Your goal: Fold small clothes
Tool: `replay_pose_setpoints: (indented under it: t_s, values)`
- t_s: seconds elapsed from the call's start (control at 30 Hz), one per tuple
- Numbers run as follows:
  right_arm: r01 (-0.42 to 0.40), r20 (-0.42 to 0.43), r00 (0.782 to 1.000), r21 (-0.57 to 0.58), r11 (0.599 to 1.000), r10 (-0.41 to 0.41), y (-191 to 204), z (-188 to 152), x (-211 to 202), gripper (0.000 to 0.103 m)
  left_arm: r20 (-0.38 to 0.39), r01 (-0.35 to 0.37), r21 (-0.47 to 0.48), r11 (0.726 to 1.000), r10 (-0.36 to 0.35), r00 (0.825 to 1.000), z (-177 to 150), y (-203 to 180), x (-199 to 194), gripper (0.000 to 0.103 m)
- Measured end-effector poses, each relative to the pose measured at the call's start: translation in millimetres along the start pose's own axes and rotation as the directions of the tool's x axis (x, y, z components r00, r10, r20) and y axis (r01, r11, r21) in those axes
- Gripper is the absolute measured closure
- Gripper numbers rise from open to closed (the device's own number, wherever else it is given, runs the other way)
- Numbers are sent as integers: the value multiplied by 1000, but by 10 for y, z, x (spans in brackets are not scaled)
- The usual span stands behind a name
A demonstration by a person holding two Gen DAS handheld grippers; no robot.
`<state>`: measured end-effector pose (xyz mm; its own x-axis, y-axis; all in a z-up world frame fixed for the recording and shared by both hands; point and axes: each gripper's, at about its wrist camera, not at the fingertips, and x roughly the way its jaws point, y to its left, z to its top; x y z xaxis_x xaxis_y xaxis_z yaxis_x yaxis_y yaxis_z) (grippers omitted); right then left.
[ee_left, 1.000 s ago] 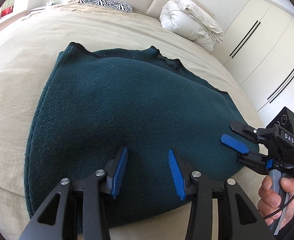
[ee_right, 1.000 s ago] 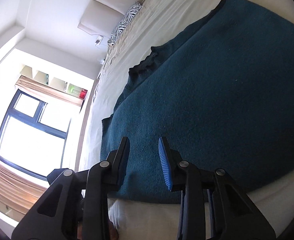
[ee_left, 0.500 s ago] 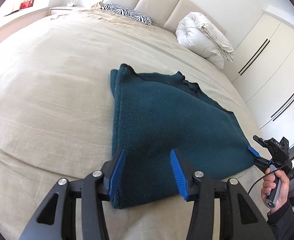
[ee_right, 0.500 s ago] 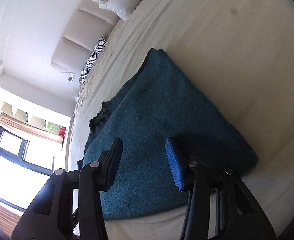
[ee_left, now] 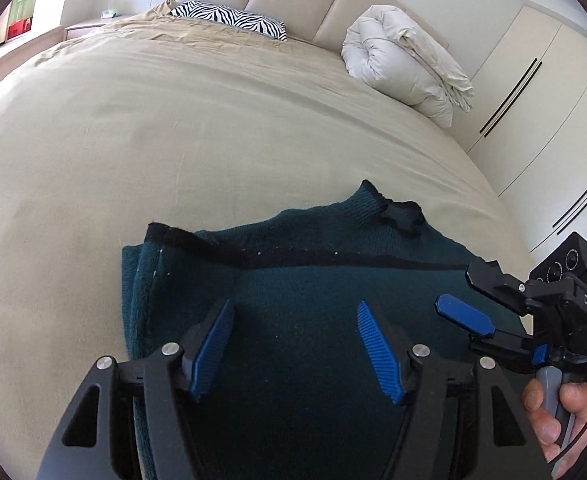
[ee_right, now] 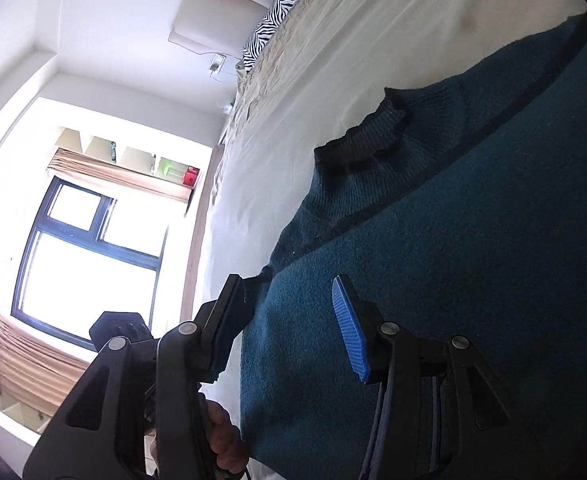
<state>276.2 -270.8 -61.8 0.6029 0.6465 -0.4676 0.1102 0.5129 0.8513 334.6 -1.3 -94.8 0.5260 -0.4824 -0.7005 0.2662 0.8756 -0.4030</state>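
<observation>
The left gripper (ee_left: 293, 344), jaws just widening with nothing pinched, and the right gripper (ee_right: 289, 328), also spread and empty, hovered over the folded teal sweater (ee_left: 313, 292) lying on the beige bed (ee_left: 173, 120).

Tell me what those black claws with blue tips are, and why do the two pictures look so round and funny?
They are grabbing tools, one in each of a person's hands. A tiny camera sits on each tool and looks along its two fingers, so the pictures bulge. One picture comes from the left gripper, the other from the right gripper, which also shows from the side in the left view. You can spot the person's hand squeezing a handle. On the beige bed lies a dark teal sweater, folded over. Both tools are open and hold nothing; the left one's jaws have just been opening, with only sweater beneath them.
</observation>
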Motion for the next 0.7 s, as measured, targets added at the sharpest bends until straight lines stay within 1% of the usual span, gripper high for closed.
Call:
replay_pose_setpoints:
  t_s: [0.07, 0.1, 0.13, 0.17, 0.2, 0.23, 0.27, 0.33, 0.37, 0.4, 0.43, 0.47, 0.5, 0.53, 0.57, 0.6, 0.7]
  values:
    - [29, 5, 1000, 10, 1000, -29, -144, 99, 65, 59, 39, 87, -31, 996, -85, 996, -60, 165, -5, 38]
    - [13, 13, 1000, 33, 999, -14, -246, 155, 34, 60, 49, 127, -60, 990, -124, 991, -65, 234, -16, 38]
    - [-23, 28, 999, 56, 998, 21, -338, 211, -31, 62, 53, 160, -84, 984, -156, 986, -61, 297, -24, 39]
    - [-48, 53, 998, 68, 997, 44, -416, 269, -135, 62, 56, 192, -104, 976, -187, 981, -61, 355, -26, 39]
    - [-56, 83, 995, 71, 996, 50, -483, 321, -266, 63, 59, 214, -120, 969, -208, 976, -59, 403, -25, 40]
    - [-43, 119, 992, 71, 997, 34, -550, 369, -410, 63, 61, 222, -132, 966, -216, 975, -62, 437, -26, 44]
    - [-21, 155, 988, 73, 997, 10, -626, 414, -557, 63, 61, 229, -140, 963, -222, 973, -65, 460, -25, 45]
    - [-7, 222, 975, 110, 994, -18, -818, 486, -873, 63, 67, 240, -153, 959, -232, 970, -65, 481, -61, 45]
    - [8, 253, 967, 141, 990, -43, -904, 500, -1036, 62, 67, 231, -163, 959, -223, 972, -71, 491, -107, 45]
    - [41, 285, 954, 170, 985, -89, -966, 499, -1201, 61, 70, 210, -180, 961, -200, 977, -78, 503, -184, 45]
    - [65, 314, 941, 191, 979, -124, -999, 478, -1359, 60, 82, 195, -198, 961, -182, 980, -87, 520, -301, 41]
    - [77, 337, 931, 201, 976, -143, -1007, 440, -1495, 59, 109, 194, -214, 957, -174, 979, -119, 554, -438, 33]
    - [79, 346, 927, 196, 978, -144, -984, 390, -1590, 59, 145, 197, -231, 953, -166, 975, -165, 594, -593, 28]
    - [87, 342, 928, 177, 980, -145, -931, 329, -1653, 55, 161, 194, -244, 950, -157, 974, -223, 627, -720, 20]
    - [104, 330, 932, 151, 983, -149, -856, 263, -1667, 51, 157, 185, -253, 950, -149, 976, -281, 652, -808, 18]
    - [117, 309, 939, 123, 986, -150, -805, 214, -1679, 50, 141, 181, -261, 948, -148, 979, -344, 680, -867, 18]
    - [97, 198, 975, 46, 994, -104, -546, -8, -1450, 50, 80, 199, -312, 929, -183, 980, -562, 756, -948, 19]
